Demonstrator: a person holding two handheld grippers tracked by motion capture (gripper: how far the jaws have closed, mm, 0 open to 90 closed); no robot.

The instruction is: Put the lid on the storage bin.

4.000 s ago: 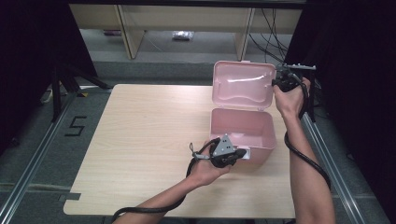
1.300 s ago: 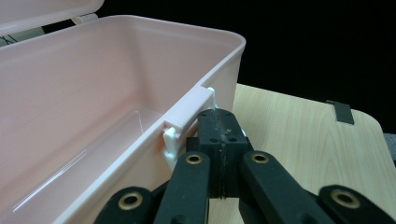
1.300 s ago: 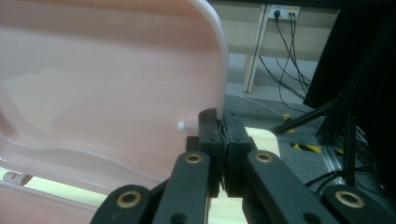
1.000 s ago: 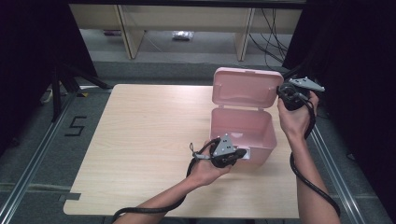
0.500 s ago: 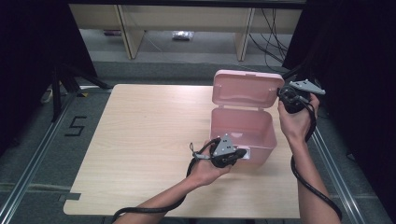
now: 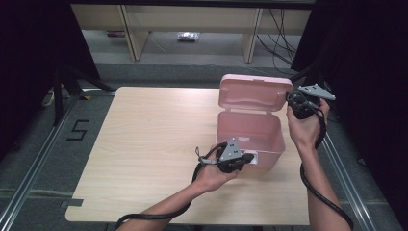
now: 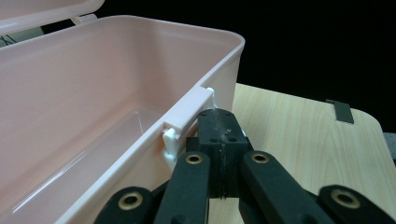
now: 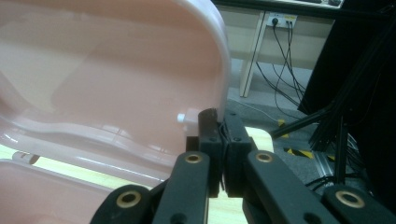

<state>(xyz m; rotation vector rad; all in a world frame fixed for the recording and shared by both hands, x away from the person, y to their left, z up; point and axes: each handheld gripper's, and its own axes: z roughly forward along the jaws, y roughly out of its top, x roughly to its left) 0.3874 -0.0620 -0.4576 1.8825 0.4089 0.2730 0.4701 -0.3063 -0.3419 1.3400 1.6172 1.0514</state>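
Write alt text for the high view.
A person holds an open pink box on a wooden table: the left gripper at its front wall, the right gripper at the raised lid.

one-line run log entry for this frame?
scene: pink box on table, lid raised | left gripper: shut, at front latch | right gripper: shut, at lid edge | box inside: looks empty
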